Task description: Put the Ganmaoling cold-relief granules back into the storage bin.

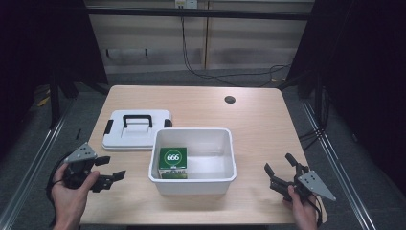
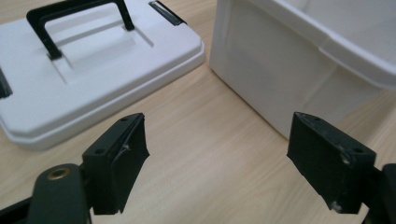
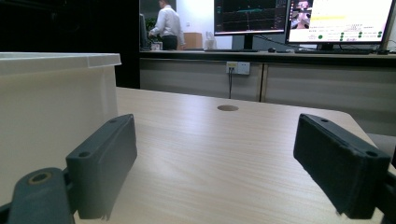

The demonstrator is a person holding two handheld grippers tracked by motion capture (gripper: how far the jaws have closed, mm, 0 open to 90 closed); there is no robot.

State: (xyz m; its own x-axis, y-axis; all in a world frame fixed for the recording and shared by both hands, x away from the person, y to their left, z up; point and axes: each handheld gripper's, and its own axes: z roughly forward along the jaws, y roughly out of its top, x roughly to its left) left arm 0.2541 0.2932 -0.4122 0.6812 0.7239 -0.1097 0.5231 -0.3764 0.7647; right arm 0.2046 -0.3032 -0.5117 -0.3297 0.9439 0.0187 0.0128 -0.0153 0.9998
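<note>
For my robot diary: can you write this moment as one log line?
left gripper: open, empty | right gripper: open, empty | green box: in bin | lid: off, on table

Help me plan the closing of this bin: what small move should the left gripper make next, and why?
Probably swing the left gripper toward the lid and line up on its black handle. The lid lies flat on the table beside the open bin, the green box is already inside, and the left jaws stand open with nothing between them, nearer the lid than the right gripper.
</note>
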